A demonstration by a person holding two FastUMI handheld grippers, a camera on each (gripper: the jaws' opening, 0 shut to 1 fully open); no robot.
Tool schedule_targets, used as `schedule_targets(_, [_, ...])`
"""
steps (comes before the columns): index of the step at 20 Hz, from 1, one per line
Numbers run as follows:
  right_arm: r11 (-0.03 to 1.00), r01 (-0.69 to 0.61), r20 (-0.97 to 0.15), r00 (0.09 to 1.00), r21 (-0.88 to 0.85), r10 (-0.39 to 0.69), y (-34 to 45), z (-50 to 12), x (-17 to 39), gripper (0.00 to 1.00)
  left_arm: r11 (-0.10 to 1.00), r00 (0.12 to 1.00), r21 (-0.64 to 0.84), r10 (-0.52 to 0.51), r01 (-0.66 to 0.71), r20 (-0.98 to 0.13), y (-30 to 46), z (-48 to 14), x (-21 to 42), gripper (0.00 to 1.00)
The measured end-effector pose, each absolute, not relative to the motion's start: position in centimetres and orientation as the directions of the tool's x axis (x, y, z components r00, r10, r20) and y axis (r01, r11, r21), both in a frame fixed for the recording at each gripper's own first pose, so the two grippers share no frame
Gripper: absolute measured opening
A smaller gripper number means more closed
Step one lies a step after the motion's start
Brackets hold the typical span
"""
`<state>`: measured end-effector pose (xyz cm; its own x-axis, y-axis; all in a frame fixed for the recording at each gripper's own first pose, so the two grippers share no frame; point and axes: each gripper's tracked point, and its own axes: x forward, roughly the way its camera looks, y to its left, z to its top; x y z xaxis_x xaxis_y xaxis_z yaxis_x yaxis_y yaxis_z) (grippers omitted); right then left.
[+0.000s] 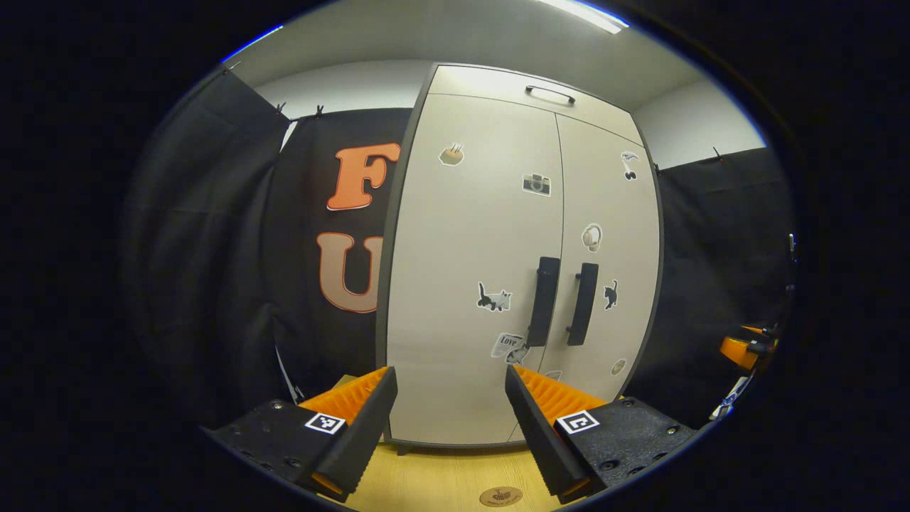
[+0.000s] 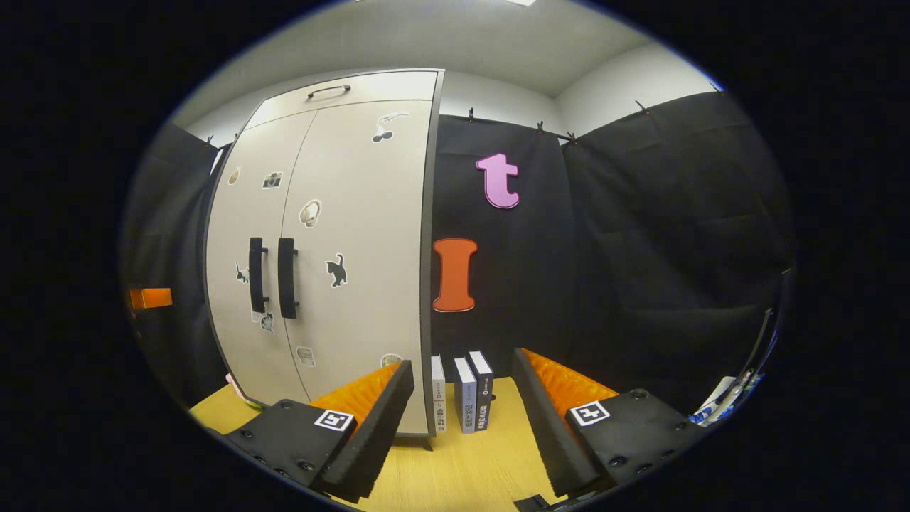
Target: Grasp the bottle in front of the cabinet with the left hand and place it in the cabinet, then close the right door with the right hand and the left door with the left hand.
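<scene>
Word "Love" legible on a small white paper-like sticker (image 1: 507, 345) low on the left door of the pale grey two-door cabinet (image 1: 462, 284), print on the spines of three upright books (image 2: 463, 395) beside the cabinet too small to read

The place is seen to be a recording booth, arranged like a small corner of a home. Black cloth (image 2: 640, 235) is hung by clips as walls, under a plain white ceiling (image 1: 441, 35) with a strip light (image 1: 583, 14). A pale cabinet (image 1: 519, 263), decorated with small stickers (image 1: 493, 299), is set on a wooden table (image 2: 462, 462). Three books (image 2: 466, 402) are stood upright just beside it.
</scene>
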<state>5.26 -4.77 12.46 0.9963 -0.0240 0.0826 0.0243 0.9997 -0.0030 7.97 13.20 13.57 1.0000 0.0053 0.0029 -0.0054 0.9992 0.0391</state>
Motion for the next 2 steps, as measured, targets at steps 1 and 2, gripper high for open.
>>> schedule_targets(1, [1.0, 0.021, 0.082, 0.996, -0.003, -0.021, -4.6, 12.42, 5.13, 0.94, 0.999, 1.0, 0.043, 0.014, -0.014, 0.01, 13.53, 13.86, 7.63, 0.93])
schedule_targets(2, [1.0, 0.018, 0.079, 0.997, -0.003, -0.017, -4.35, 12.28, 5.07, 0.94, 0.999, 1.0, 0.042, 0.021, -0.022, 0.016, 13.76, 14.04, 7.18, 0.93])
